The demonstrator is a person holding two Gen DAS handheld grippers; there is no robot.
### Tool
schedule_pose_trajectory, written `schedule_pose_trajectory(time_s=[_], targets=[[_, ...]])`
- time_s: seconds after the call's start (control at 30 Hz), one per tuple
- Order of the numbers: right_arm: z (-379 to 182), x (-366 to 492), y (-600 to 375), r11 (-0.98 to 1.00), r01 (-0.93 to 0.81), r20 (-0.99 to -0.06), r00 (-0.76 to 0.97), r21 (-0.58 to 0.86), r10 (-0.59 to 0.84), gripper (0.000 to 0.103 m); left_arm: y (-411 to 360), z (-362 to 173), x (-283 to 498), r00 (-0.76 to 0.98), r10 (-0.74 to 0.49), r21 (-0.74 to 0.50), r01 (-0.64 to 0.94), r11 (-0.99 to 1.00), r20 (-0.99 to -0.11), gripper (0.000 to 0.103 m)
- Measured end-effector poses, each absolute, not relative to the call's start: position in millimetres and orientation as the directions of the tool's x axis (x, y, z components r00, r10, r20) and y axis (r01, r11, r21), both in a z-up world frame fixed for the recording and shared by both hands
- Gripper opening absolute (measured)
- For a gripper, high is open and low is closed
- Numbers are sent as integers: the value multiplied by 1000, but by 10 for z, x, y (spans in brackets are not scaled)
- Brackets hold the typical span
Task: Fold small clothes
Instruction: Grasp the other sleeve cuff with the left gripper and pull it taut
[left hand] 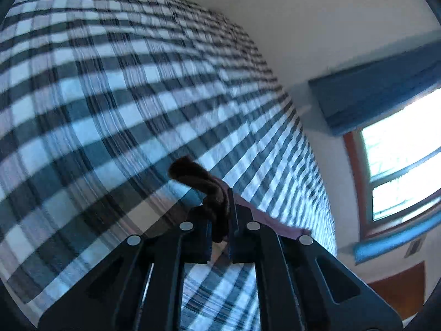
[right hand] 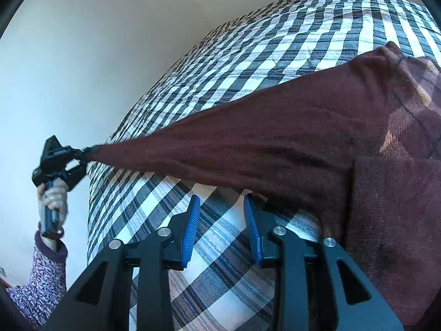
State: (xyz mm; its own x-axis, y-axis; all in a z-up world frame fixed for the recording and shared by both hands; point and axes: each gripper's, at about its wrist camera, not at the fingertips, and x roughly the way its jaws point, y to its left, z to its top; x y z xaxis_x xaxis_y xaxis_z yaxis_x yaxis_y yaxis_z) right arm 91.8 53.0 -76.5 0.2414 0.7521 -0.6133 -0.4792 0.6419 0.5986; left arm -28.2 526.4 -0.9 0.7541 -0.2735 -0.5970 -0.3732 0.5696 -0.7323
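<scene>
Over one checked bedspread (right hand: 248,55), left gripper (left hand: 220,215) fingers pinch one maroon sweater (right hand: 275,143) (sleeve); right gripper (right hand: 222,231) fingers gape, empty.

The garment (right hand: 275,143) lies on the checked bedcover (right hand: 248,55), its body at right and one end stretched to the far left. The left gripper (right hand: 80,157) clamps that end at the bedcover's left edge. The right gripper (right hand: 222,229) sits near, jaws apart, just below the garment.
</scene>
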Motion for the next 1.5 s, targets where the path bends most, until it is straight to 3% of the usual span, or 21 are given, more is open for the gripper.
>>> schedule_pose_trajectory(time_s=[0.13,0.3,0.37,0.43,0.53,0.8,0.87,0.9,0.97,1.0,1.17,1.23,1.33,1.5], targets=[[-773,920,515,639,-474,-610,239,606,756,34,5333,-51,-286,710,-240,-671,-419,611,-662,7],[-773,913,508,637,-472,-607,238,610,758,34,5594,-558,-151,646,-326,-700,-480,529,-690,10],[-774,913,510,637,-471,-607,238,611,758,34,5694,-558,-218,674,-267,-689,-493,532,-688,15],[-773,917,513,637,-470,-608,238,611,758,34,5777,-524,-296,702,-239,-692,-476,543,-671,35],[-773,912,513,636,-470,-607,237,612,759,34,5837,-491,-408,732,-262,-718,-418,556,-629,44],[-755,887,549,630,-475,-602,233,615,764,39,5560,-603,-343,704,-398,-739,-268,618,-588,51],[-751,882,556,630,-475,-602,233,614,764,39,5493,-603,-319,709,-382,-729,-271,628,-593,51],[-750,885,551,630,-475,-602,234,614,764,39,5462,-592,-306,709,-378,-727,-273,630,-595,50],[-751,879,558,630,-475,-602,234,614,763,39,5400,-588,-278,699,-405,-744,-276,608,-590,24],[-748,882,550,630,-475,-602,233,615,764,39,5367,-596,-260,683,-419,-746,-285,602,-598,4],[-744,884,560,630,-475,-601,235,615,764,39,5358,-322,-405,748,-281,-706,-333,624,-601,4],[-746,883,559,629,-475,-601,234,615,764,39,5388,-336,-383,728,-225,-648,-371,664,-647,4],[-751,886,545,628,-475,-600,233,617,765,39,5433,-637,-267,649,-257,-632,-447,633,-716,4],[-734,882,537,628,-474,-599,234,617,766,40,5430,-564,-320,699,-268,-683,-419,598,-663,4]])
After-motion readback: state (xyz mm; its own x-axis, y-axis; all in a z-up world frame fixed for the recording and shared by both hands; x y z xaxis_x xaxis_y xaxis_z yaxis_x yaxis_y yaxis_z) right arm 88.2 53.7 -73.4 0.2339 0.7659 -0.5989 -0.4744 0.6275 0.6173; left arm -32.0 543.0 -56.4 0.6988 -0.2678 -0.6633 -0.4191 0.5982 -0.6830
